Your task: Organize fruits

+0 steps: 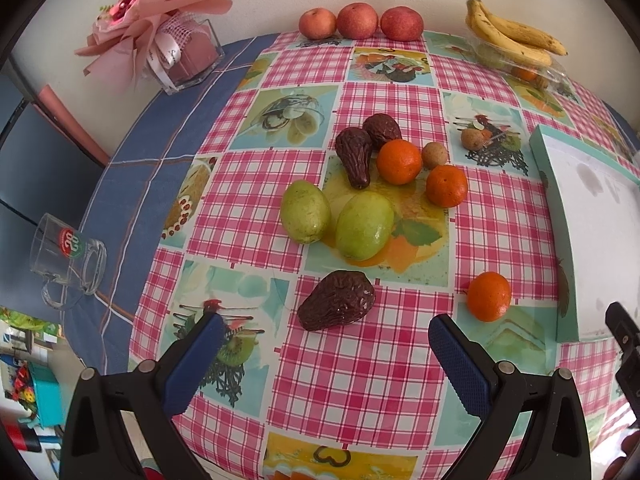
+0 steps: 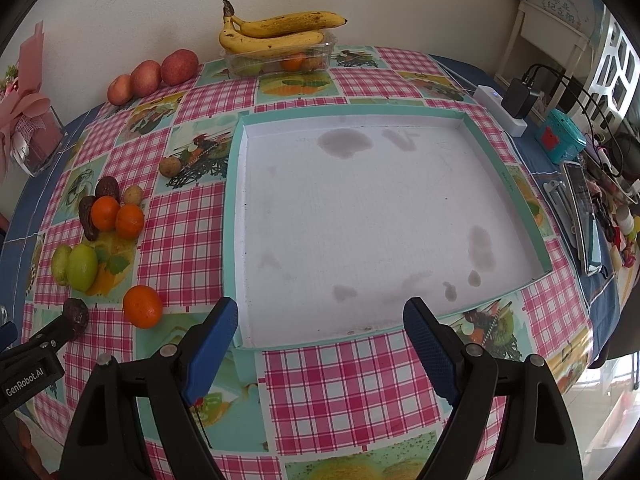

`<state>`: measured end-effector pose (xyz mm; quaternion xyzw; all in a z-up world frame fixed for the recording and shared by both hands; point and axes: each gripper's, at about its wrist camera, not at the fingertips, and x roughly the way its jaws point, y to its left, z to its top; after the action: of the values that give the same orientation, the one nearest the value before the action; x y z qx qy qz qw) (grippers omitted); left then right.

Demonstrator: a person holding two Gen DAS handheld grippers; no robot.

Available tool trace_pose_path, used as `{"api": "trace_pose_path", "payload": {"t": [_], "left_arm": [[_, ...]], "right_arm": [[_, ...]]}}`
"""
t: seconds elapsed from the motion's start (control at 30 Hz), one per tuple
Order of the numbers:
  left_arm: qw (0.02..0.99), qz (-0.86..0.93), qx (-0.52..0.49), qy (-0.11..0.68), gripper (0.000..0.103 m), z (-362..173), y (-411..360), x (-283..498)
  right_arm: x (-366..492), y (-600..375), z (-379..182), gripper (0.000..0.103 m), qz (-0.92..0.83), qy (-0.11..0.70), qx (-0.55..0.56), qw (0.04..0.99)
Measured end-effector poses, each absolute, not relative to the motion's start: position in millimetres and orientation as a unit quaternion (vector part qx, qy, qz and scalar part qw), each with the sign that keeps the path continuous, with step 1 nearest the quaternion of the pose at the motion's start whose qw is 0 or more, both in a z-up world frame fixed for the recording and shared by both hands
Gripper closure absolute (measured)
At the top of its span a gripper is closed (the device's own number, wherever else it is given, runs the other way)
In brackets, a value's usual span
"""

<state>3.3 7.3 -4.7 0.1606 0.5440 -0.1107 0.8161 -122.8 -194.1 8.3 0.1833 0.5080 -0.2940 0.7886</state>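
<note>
My left gripper [image 1: 326,330] is open, just short of a dark wrinkled avocado [image 1: 337,301] on the checked cloth. Beyond lie two green fruits [image 1: 365,226], two more dark avocados [image 1: 354,151], three oranges [image 1: 399,161], one [image 1: 489,297] of them near the tray, and two small brown fruits [image 1: 434,155]. My right gripper [image 2: 320,322] is open over the front edge of a shallow teal-rimmed white tray [image 2: 234,216], which holds no fruit. The same fruit cluster [image 2: 105,213] lies left of the tray in the right wrist view.
Three red apples [image 1: 357,21] line the far edge by the wall. Bananas [image 2: 276,31] rest on a clear plastic box [image 2: 280,62] holding fruit. A glass mug [image 1: 68,266] and a bouquet in a clear holder [image 1: 168,28] stand left. A power strip [image 2: 502,110], phone and clutter sit right.
</note>
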Motion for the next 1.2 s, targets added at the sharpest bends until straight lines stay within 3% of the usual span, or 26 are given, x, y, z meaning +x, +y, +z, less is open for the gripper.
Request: {"api": "trace_pose_path", "payload": {"t": [0.3,0.87,1.2], "left_arm": [[0.822,-0.097,0.11,0.55,0.0,-4,25,16],[0.839,-0.119,0.104,0.52,0.0,0,24,22],[0.86,-0.137,0.017,0.491,0.0,13,45,27]], "right_arm": [[-106,-183,9,0.018,-0.263,0.507,0.173,0.802],[-94,-179,7,0.018,-0.257,0.511,0.158,0.805],[-82,-175,3,0.018,-0.23,0.51,0.17,0.811]]}}
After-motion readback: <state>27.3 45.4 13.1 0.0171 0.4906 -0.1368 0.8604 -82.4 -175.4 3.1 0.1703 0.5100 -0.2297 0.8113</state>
